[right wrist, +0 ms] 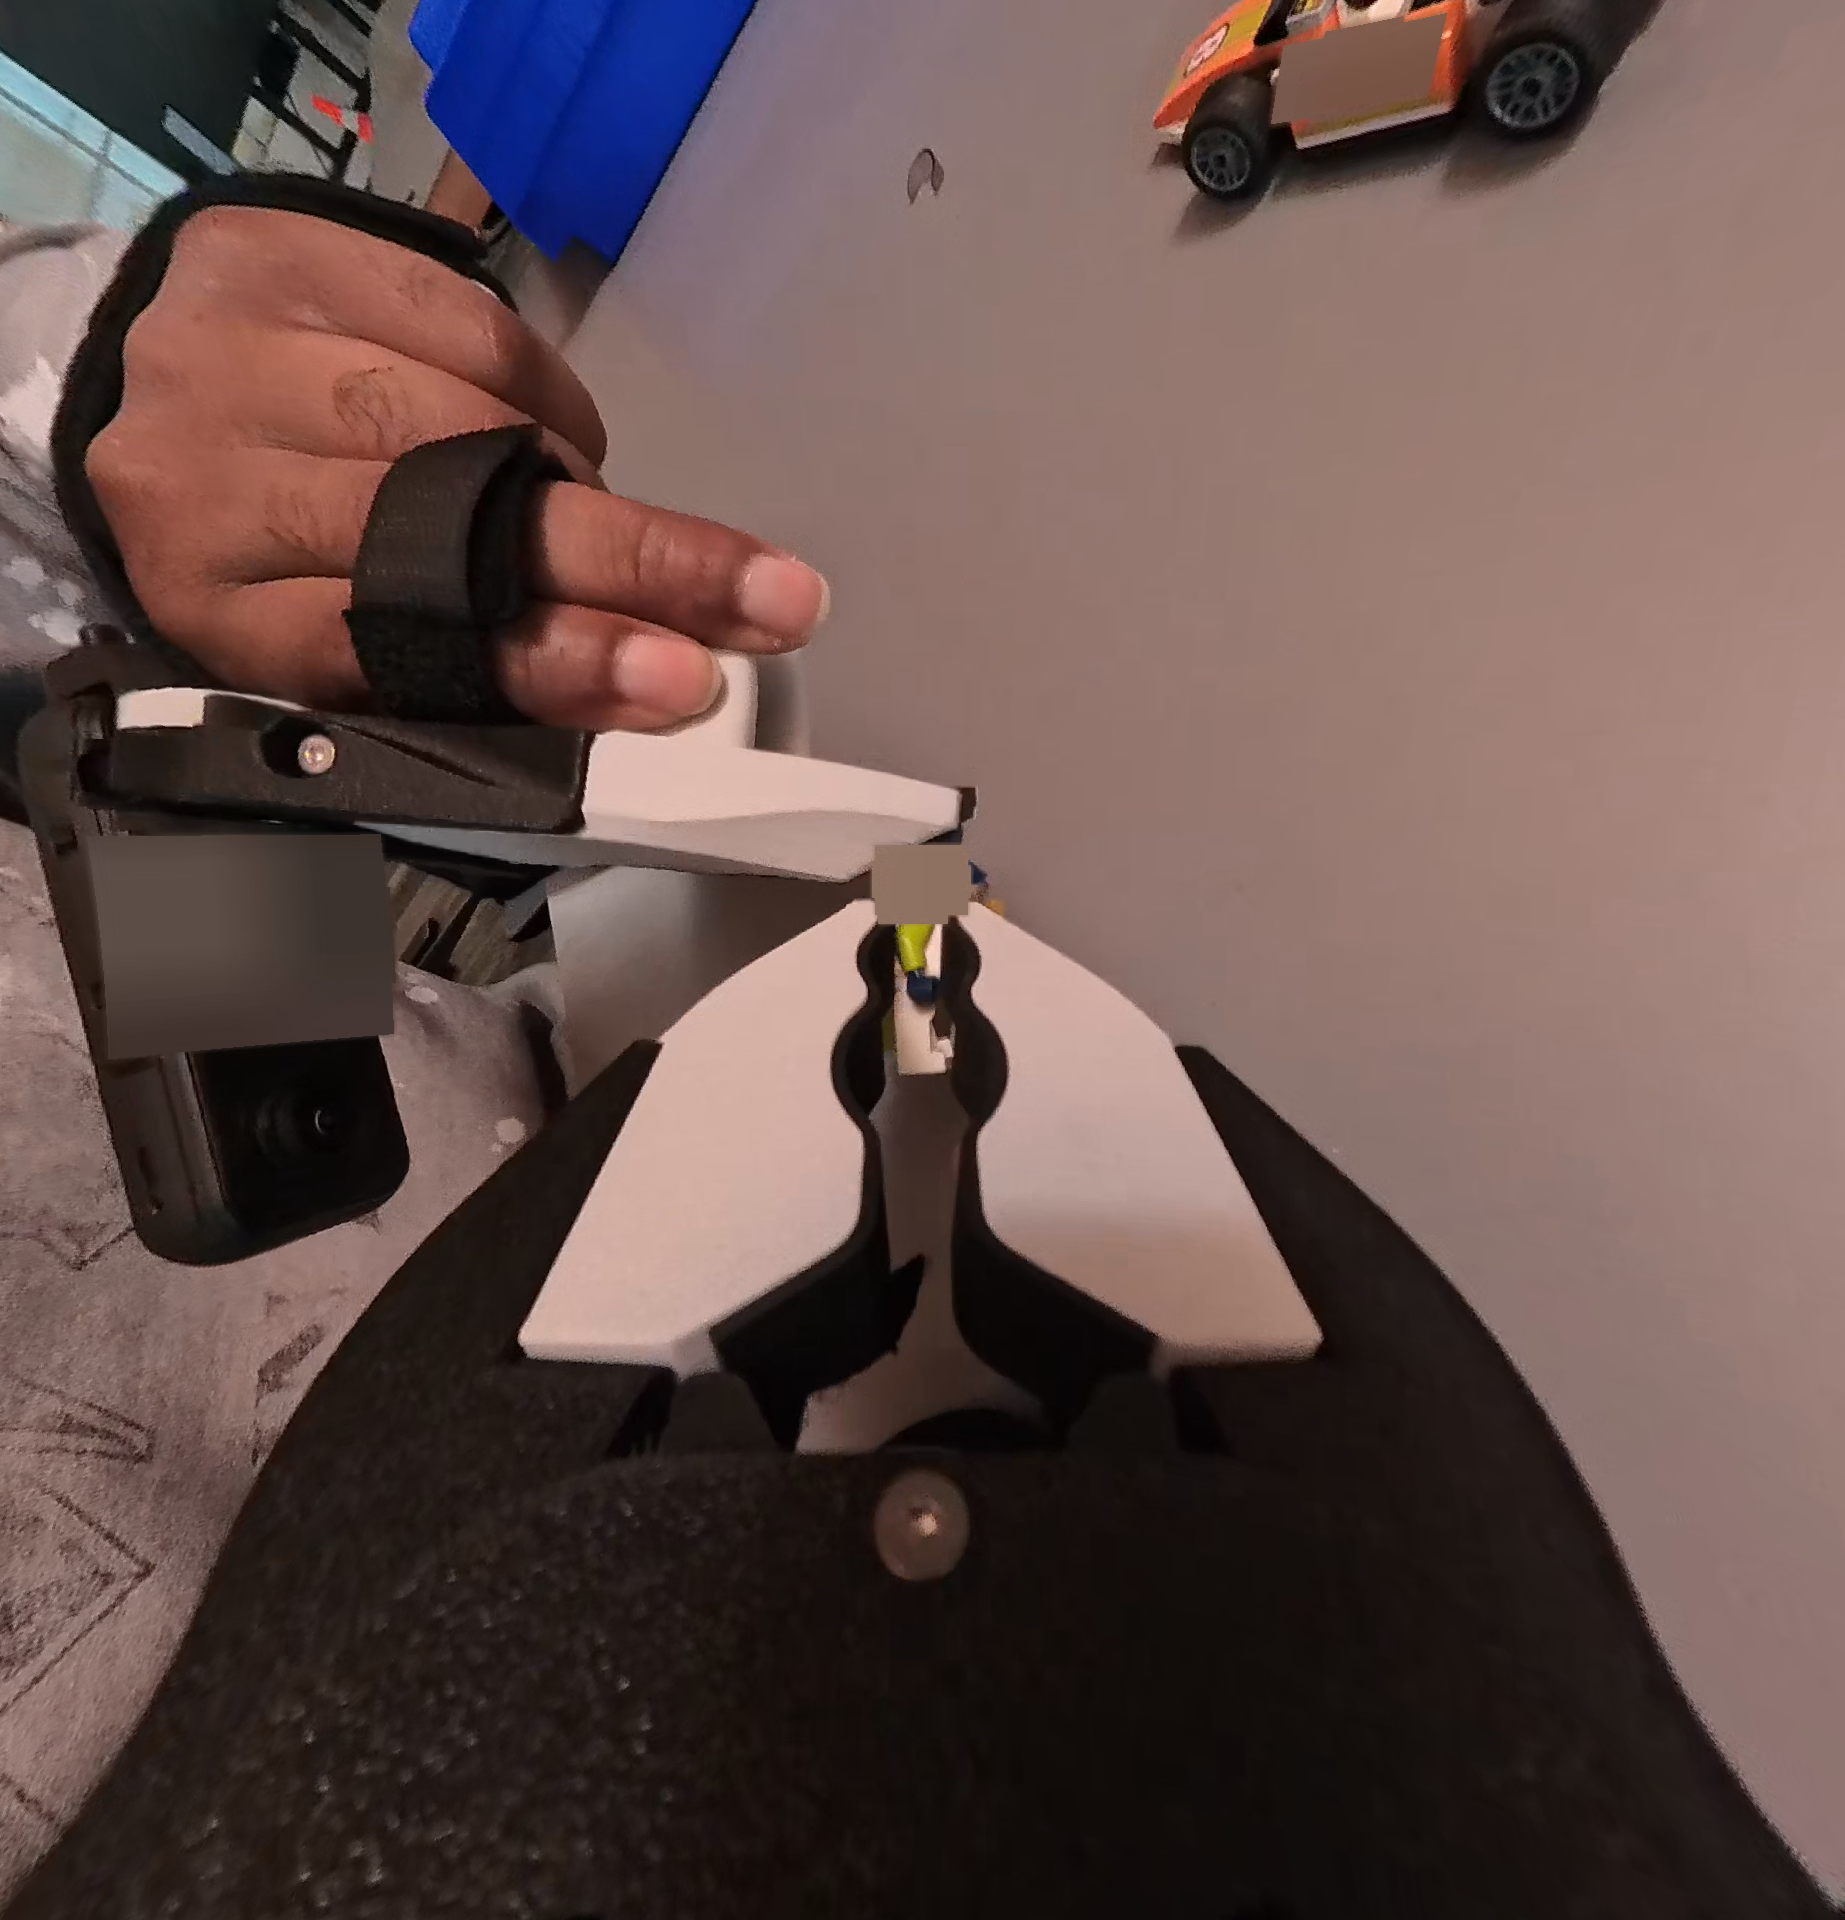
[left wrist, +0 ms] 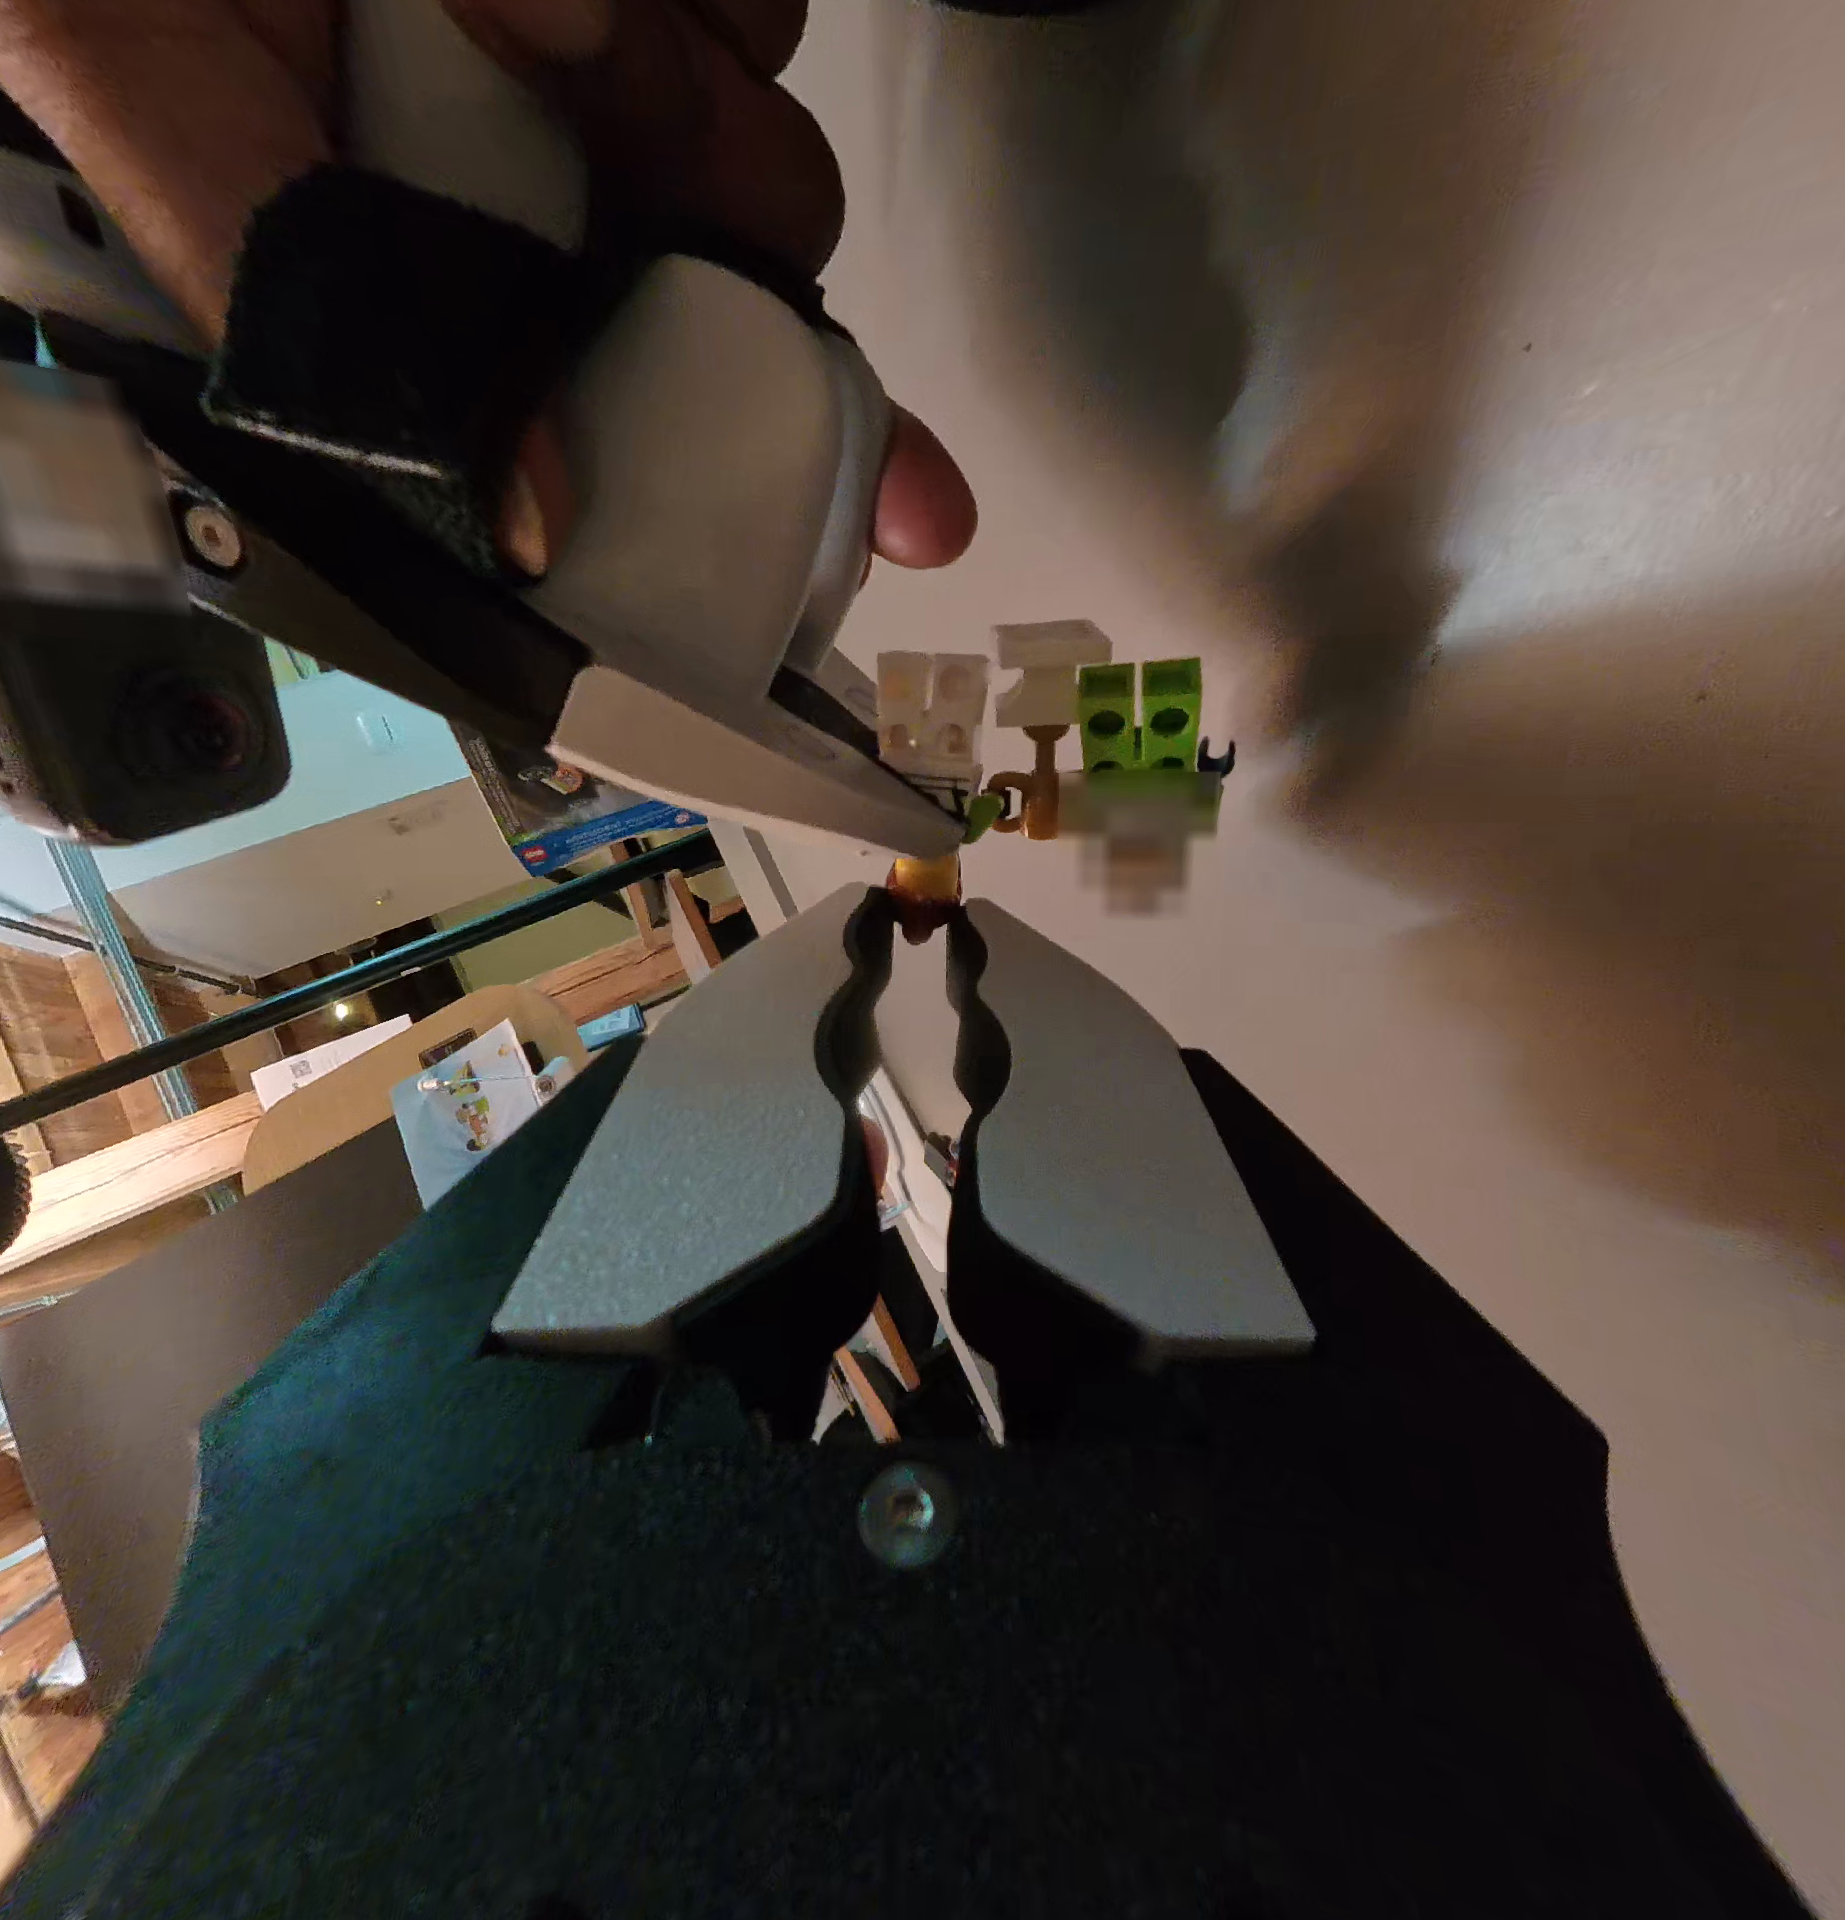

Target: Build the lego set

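Two grippers meet midair | my left gripper [left wrist: 923, 902] pinches a small brown piece [left wrist: 923, 896] | my right gripper [right wrist: 920, 961] clamps the figure [right wrist: 918, 1013] | toy car [right wrist: 1365, 88] near table's [right wrist: 1313, 623] far edge

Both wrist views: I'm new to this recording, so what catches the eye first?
The two grippers meet tip to tip at centre: the left gripper pinches a small brown piece, the right gripper holds a minifigure with lime legs. An orange car sits top right on the grey table.
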Tool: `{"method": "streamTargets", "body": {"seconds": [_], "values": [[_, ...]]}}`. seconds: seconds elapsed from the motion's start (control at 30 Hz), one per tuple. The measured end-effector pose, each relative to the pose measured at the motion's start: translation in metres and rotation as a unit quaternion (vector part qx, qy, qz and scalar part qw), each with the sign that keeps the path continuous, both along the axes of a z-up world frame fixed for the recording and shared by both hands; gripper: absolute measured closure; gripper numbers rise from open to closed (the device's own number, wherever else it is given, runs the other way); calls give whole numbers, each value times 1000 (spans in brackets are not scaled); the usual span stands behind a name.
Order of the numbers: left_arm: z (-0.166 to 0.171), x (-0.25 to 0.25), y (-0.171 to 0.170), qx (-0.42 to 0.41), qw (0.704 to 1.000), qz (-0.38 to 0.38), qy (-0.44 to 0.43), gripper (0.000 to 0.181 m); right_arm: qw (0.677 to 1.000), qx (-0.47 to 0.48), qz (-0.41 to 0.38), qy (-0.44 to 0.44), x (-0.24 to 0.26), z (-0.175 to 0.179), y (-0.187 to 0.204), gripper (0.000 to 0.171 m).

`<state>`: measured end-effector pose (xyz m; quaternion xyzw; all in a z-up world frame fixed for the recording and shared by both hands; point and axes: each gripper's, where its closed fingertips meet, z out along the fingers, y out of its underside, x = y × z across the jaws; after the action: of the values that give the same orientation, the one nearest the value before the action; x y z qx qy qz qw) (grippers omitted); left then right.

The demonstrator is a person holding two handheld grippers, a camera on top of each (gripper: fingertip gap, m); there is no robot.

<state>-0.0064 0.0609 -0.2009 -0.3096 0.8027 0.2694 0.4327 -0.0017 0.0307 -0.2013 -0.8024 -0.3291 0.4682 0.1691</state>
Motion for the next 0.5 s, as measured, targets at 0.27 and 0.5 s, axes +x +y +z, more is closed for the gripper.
{"method": "streamTargets", "body": {"seconds": [0.27,0.5], "values": [[-5,4,-6,5,1000,-17,21,172,1000,4,10,-13,-2,-8,-3,165],[-1,7,-5,8,999,-29,26,170,999,47,13,-19,2,-6,-1,164]]}}
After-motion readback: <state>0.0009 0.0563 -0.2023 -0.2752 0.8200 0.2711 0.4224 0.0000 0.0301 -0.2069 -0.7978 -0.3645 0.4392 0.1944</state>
